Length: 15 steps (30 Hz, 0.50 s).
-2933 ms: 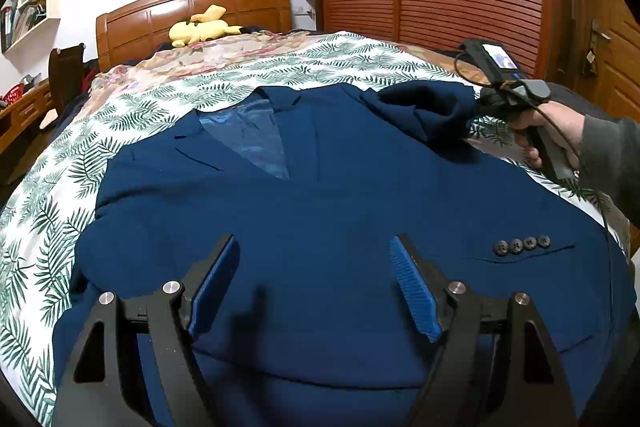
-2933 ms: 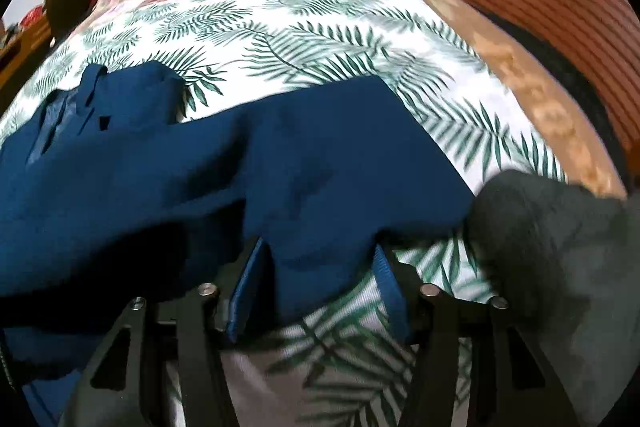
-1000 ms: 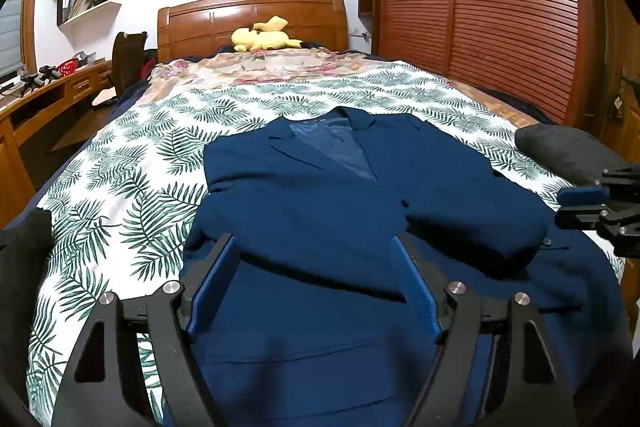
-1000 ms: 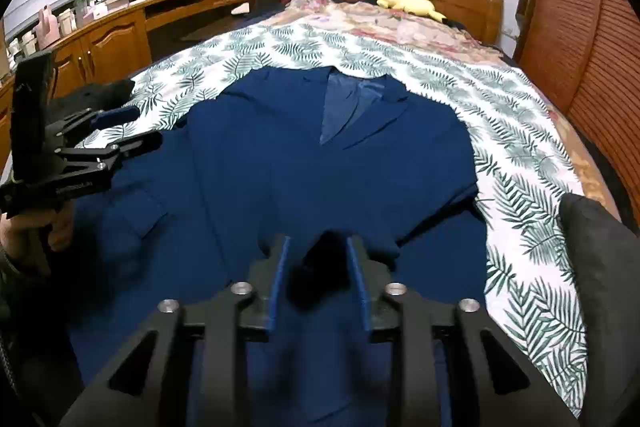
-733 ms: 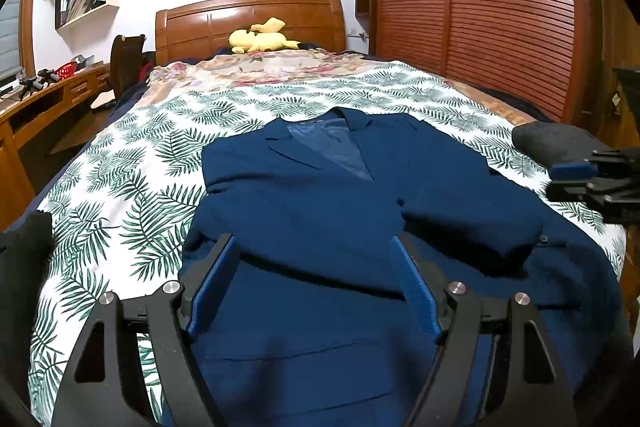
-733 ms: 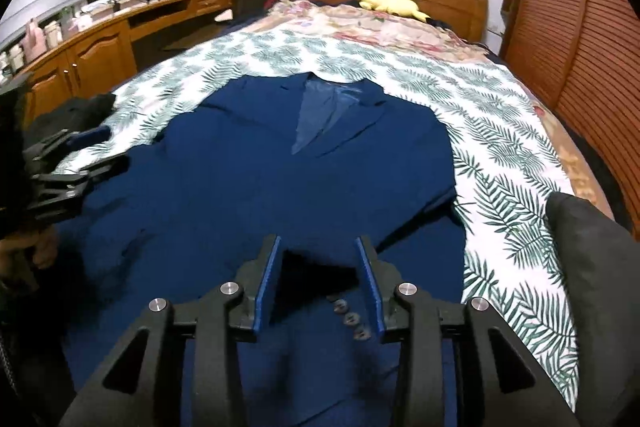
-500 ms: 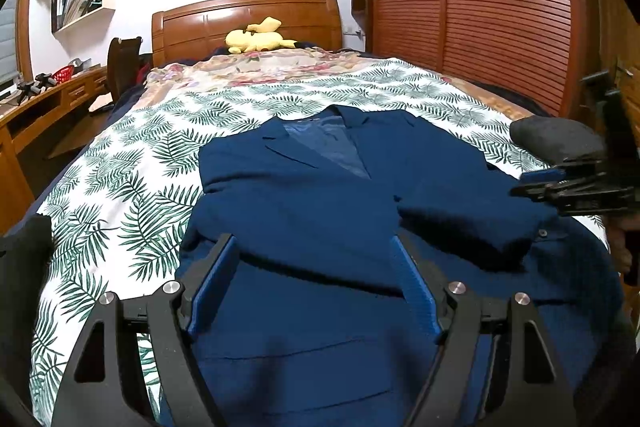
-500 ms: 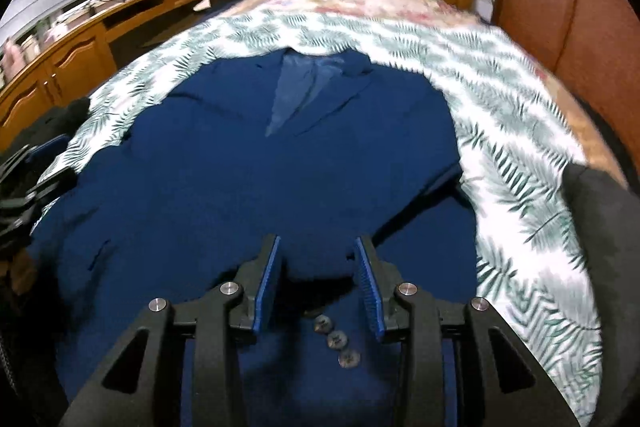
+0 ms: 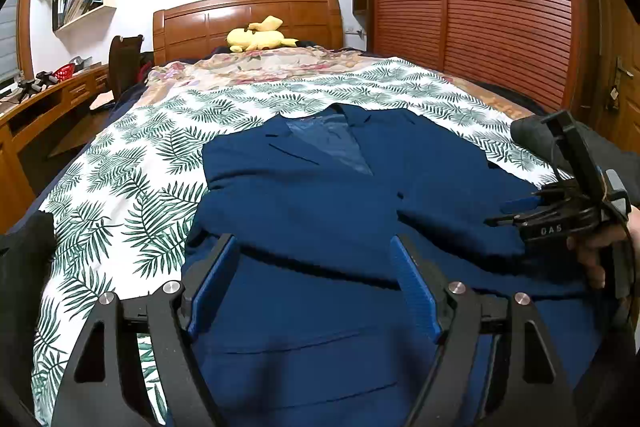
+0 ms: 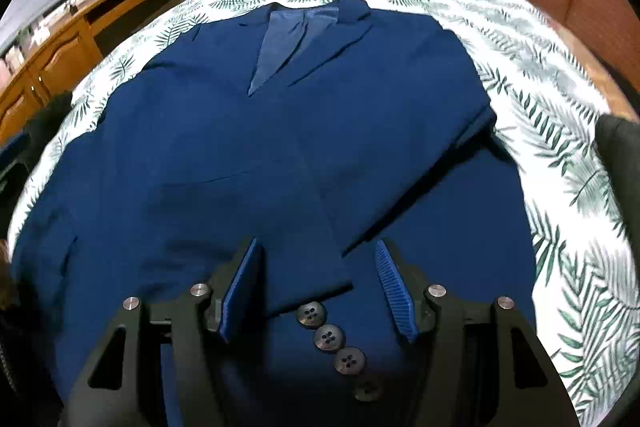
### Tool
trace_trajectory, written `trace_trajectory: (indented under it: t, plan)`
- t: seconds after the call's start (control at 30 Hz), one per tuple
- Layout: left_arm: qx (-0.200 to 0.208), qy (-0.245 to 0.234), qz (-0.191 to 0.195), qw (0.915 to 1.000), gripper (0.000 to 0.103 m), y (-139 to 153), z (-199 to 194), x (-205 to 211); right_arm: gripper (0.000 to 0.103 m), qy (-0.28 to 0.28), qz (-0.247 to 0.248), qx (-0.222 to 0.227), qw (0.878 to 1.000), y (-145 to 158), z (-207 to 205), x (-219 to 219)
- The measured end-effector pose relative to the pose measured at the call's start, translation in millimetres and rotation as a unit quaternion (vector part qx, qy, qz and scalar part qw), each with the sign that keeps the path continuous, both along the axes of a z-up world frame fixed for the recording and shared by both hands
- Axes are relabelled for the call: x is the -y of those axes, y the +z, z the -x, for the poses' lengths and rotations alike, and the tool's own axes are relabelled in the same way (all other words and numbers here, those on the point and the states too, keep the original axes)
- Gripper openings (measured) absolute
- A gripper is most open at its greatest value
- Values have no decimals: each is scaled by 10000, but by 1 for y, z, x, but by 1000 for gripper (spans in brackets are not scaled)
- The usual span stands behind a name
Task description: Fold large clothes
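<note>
While blazer (image 10: 256, 155) lies flat (jaws apart).

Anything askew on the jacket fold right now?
Slightly. The folded-in sleeve lies diagonally across the navy jacket, its cuff end stopping just above the row of sleeve buttons rather than squared to the hem. The right gripper has just been opening, nothing pinched. No damage visible.

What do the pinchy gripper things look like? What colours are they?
Each gripper is black plastic with cut-out holes and shiny silver bolts. The left gripper and right gripper have two fingers lined with ribbed blue pads. Seen from the left wrist camera, the right gripper's black body carries pale lettering, too blurred to read for sure, and a thin black cable. The person wears a dark grey sleeve.
</note>
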<state>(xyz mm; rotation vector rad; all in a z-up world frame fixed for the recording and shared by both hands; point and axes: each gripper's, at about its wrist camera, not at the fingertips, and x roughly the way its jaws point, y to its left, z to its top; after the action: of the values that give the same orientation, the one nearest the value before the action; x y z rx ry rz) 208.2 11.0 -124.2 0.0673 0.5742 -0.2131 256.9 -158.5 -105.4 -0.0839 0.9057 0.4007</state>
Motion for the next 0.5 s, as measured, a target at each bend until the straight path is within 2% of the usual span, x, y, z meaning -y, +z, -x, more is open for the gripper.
trace_trajectory:
  t: [0.1, 0.13, 0.17, 0.2, 0.27, 0.37, 0.5]
  plan:
    - [14, 7, -3, 10000, 78, 2, 2, -2, 61, 7, -45, -35, 10000, -2, -1, -1]
    - [24, 16, -2, 10000, 78, 3, 3, -2, 54, 48, -22, -28, 10000, -1, 1, -3]
    - [37, 21, 6, 10000, 78, 4, 4, -3, 41, 132, -48, -32, 9999, 0, 5, -2]
    - [51, 25, 17, 10000, 78, 5, 5, -4, 37, 243, -71, -45, 9997, 1, 8, -5]
    - [88, 41, 25, 9999, 78, 6, 7, -6, 12, 460, -1, 9, 9989, 4, 14, -6]
    - [79, 91, -9, 9999, 78, 5, 6, -8, 9, 738, 154, 215, 9969, 10, 28, -14]
    - [21, 180, 23, 9998, 78, 1, 10, -15, 9, 924, 70, 568, 9941, 25, 47, -17]
